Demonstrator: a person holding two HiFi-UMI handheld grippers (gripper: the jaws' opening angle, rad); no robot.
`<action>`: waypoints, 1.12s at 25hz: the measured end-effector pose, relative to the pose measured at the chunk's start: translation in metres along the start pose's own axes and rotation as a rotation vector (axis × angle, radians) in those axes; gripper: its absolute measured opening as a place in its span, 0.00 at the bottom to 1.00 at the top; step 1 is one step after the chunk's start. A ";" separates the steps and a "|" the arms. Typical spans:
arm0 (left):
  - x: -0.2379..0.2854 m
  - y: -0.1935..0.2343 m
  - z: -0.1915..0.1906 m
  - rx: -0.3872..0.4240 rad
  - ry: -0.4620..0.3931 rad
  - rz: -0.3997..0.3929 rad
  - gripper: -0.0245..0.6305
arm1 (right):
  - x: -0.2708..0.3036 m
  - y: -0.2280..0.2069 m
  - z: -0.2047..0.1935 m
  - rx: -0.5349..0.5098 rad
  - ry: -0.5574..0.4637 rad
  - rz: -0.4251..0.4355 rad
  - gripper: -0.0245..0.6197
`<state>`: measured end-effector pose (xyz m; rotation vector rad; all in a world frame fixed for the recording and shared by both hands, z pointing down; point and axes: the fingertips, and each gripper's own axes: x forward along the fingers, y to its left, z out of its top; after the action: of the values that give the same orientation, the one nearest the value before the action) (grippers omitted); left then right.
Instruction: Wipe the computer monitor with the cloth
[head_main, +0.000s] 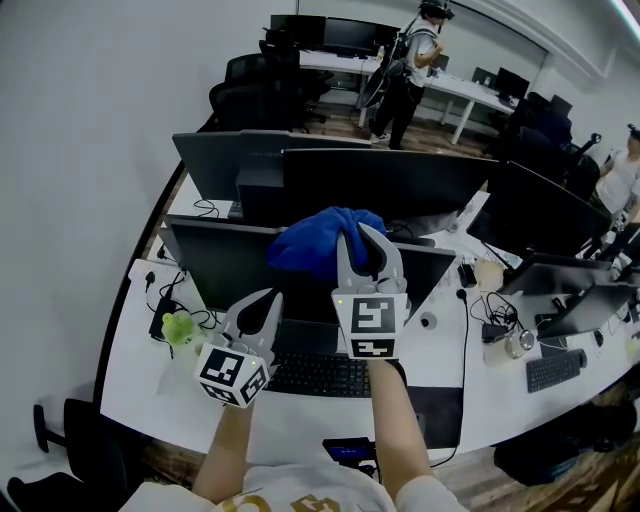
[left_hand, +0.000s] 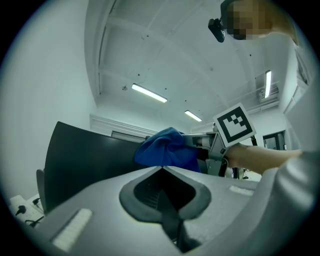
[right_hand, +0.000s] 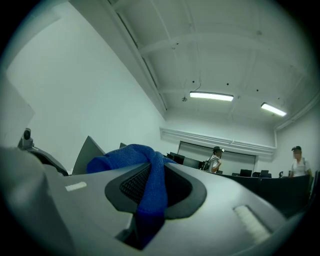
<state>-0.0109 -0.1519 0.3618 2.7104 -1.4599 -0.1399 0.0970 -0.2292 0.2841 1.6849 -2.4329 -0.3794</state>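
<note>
Head view first: your right gripper (head_main: 356, 236) is up at the top edge of the nearest monitor (head_main: 232, 268), and the blue cloth (head_main: 315, 240) is bunched right there, spilling over that top edge. I can't tell from here whether the cloth is pressed against the screen. Your left gripper (head_main: 270, 298) sits lower and to the left, in front of the dark screen, with its jaws drawn together. Below both of them a black keyboard (head_main: 320, 375) lies on the white desk (head_main: 140, 375), and a small green object (head_main: 178, 328) rests near the monitor's left corner. More dark monitors stand behind, and a person (head_main: 410, 70) stands far back in the room.

Now the left gripper view: the jaws are pressed together with nothing between them. Past them the monitor (left_hand: 85, 160) fills the left side, and the cloth (left_hand: 165, 149) rides at its top edge, held from the right by your other gripper with its marker cube showing.

Over to the right gripper view: the jaws are clamped on the cloth (right_hand: 149, 195). A blue strip runs straight down between the pads, and the rest of the fabric heaps up just beyond the tips to the left. Two people (right_hand: 216, 159) stand well off by the far desks.
</note>
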 end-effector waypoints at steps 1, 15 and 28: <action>0.000 -0.001 0.000 0.001 -0.001 0.000 0.04 | -0.002 -0.004 -0.002 0.004 0.001 -0.004 0.19; 0.007 -0.008 -0.001 0.001 -0.002 -0.021 0.04 | -0.021 -0.039 -0.019 -0.008 0.021 -0.046 0.19; 0.016 -0.012 -0.003 -0.017 -0.012 -0.036 0.04 | -0.031 -0.067 -0.029 0.011 0.036 -0.094 0.19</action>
<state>0.0077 -0.1587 0.3632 2.7284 -1.4063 -0.1698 0.1757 -0.2254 0.2929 1.7991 -2.3414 -0.3449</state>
